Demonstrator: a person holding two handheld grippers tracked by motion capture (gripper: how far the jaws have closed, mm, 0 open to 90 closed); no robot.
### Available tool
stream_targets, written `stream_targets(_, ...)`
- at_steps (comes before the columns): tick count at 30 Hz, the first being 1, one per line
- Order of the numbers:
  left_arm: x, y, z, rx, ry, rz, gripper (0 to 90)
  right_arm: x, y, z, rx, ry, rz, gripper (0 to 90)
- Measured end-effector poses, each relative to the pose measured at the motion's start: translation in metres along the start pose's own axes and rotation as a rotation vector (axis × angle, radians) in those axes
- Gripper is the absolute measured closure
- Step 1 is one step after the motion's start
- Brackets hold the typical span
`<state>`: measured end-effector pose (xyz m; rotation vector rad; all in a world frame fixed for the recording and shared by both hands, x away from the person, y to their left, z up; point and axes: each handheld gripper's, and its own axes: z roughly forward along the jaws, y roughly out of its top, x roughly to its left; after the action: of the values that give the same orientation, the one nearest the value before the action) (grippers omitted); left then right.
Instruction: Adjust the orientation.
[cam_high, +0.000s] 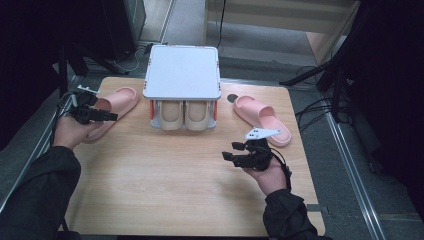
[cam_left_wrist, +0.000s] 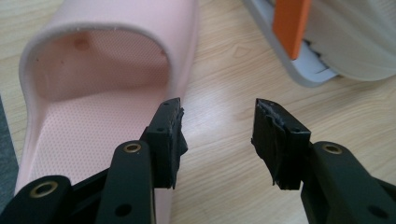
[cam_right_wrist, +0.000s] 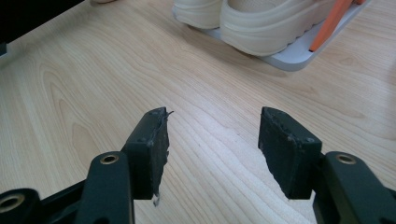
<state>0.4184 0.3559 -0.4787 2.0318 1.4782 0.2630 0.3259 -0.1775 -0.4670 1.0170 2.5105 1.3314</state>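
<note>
Table: wooden table (cam_high: 165, 175), pink slipper (cam_high: 112, 107) laid at left edge.
Left gripper (cam_left_wrist: 217, 135): jaws parted, slipper's side wall beside one jaw, ungrasped.
Right gripper (cam_right_wrist: 212, 144): jaws released.

The person wears dark, near-black long sleeves (cam_high: 35, 195) that end at the wrists. The left gripper (cam_high: 111, 117) and the right gripper (cam_high: 228, 152) are black, angular tools, each with two flat-sided jaws faced in dark, rough-edged padding. Brass-coloured rivets (cam_left_wrist: 132, 148) sit in the jaw arms. A black cable (cam_high: 286, 167) loops from the right gripper, which carries a pale grey three-cornered plate (cam_high: 261, 133) with small holes.
</note>
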Motion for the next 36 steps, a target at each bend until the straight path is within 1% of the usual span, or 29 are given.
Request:
stream_targets(2,0.001,0.002,0.003,-0.002,0.031,0.019,52.7,-0.001,-0.002,-0.001,0.001,-0.005,0.004,43.3)
stream_targets(4,0.004,0.004,0.005,-0.022,0.015,-0.001,53.2,-0.002,-0.004,-0.003,0.004,-0.011,0.009,43.3)
stream_targets(5,0.006,0.006,0.007,-0.028,0.025,-0.002,53.2,-0.003,-0.005,-0.004,0.005,-0.014,0.011,43.3)
stream_targets(6,0.007,0.007,0.009,-0.027,0.020,-0.007,53.2,-0.003,-0.006,-0.005,0.008,-0.022,0.017,43.3)
stream_targets(9,0.009,0.008,0.016,-0.015,0.031,-0.012,53.1,-0.004,-0.008,-0.007,0.005,-0.028,0.029,43.3)
stream_targets(11,0.012,0.008,0.021,-0.008,0.023,-0.023,53.0,-0.004,-0.010,-0.010,0.006,-0.035,0.033,43.2)
stream_targets(14,0.014,0.007,0.027,-0.002,0.037,-0.028,53.5,-0.004,-0.012,-0.012,0.003,-0.044,0.037,43.2)
stream_targets(15,0.015,0.007,0.027,-0.009,0.058,-0.024,54.3,-0.005,-0.013,-0.013,0.004,-0.046,0.038,43.1)
stream_targets(16,0.017,0.008,0.027,-0.021,0.054,-0.029,56.9,-0.005,-0.013,-0.014,0.005,-0.047,0.045,43.1)
stream_targets(17,0.019,0.008,0.027,-0.041,0.032,-0.046,61.8,-0.005,-0.014,-0.014,0.005,-0.050,0.042,43.0)
stream_targets(18,0.020,0.008,0.027,-0.046,0.030,-0.050,63.7,-0.006,-0.014,-0.015,0.006,-0.052,0.045,42.9)
stream_targets(19,0.020,0.009,0.028,-0.049,0.036,-0.046,64.8,-0.006,-0.015,-0.015,0.005,-0.053,0.049,42.8)
stream_targets(20,0.021,0.010,0.029,-0.044,0.030,-0.044,66.5,-0.007,-0.015,-0.016,0.004,-0.056,0.050,42.7)
stream_targets(21,0.020,0.012,0.030,-0.029,0.032,-0.036,66.6,-0.007,-0.015,-0.016,0.002,-0.057,0.051,42.7)
stream_targets(22,0.018,0.013,0.032,-0.020,0.043,-0.014,67.6,-0.007,-0.015,-0.016,0.000,-0.059,0.054,42.6)
stream_targets(24,0.015,0.015,0.034,-0.011,0.051,0.004,71.4,-0.008,-0.015,-0.017,-0.003,-0.057,0.056,42.5)
stream_targets(25,0.013,0.016,0.035,-0.007,0.067,0.005,73.8,-0.008,-0.015,-0.017,-0.004,-0.058,0.055,42.5)
stream_targets(27,0.014,0.017,0.035,0.001,0.056,-0.011,76.4,-0.008,-0.015,-0.017,-0.004,-0.056,0.053,42.2)
stream_targets(28,0.014,0.018,0.034,0.008,0.050,-0.010,78.0,-0.008,-0.015,-0.016,-0.003,-0.056,0.053,42.1)
stream_targets(30,0.012,0.019,0.030,0.011,0.065,0.016,81.4,-0.008,-0.015,-0.016,-0.002,-0.051,0.051,42.4)
stream_targets(32,0.010,0.020,0.027,0.014,0.072,0.027,84.2,-0.009,-0.015,-0.015,0.001,-0.036,0.059,42.6)
stream_targets(34,0.011,0.021,0.023,0.014,0.072,0.017,84.6,-0.009,-0.015,-0.013,0.010,-0.028,0.064,42.6)
stream_targets(36,0.012,0.021,0.020,0.020,0.071,0.021,84.7,-0.009,-0.015,-0.012,0.019,-0.025,0.064,42.5)
